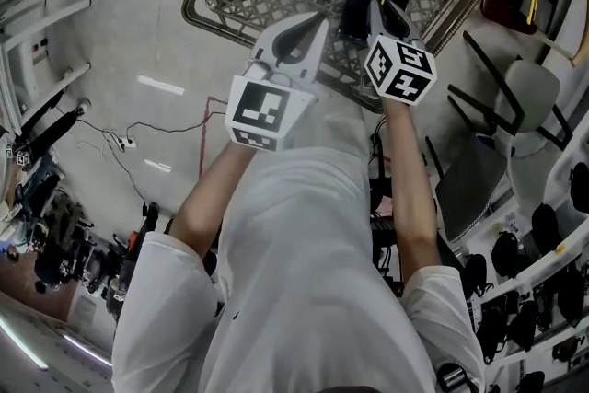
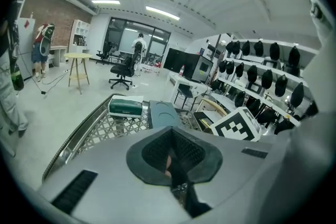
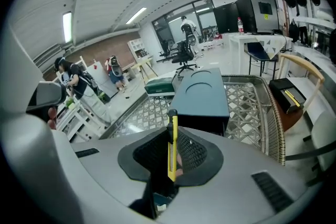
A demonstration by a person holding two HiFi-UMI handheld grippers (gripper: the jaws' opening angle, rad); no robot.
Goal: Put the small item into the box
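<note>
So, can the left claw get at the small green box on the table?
Probably yes: the small green box lies on the open metal lattice table ahead of the left claw; the blue-grey box sits beside it, not in front.

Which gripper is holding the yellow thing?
The right gripper: a thin yellow item stands between its jaws, while the left gripper holds nothing.
</note>
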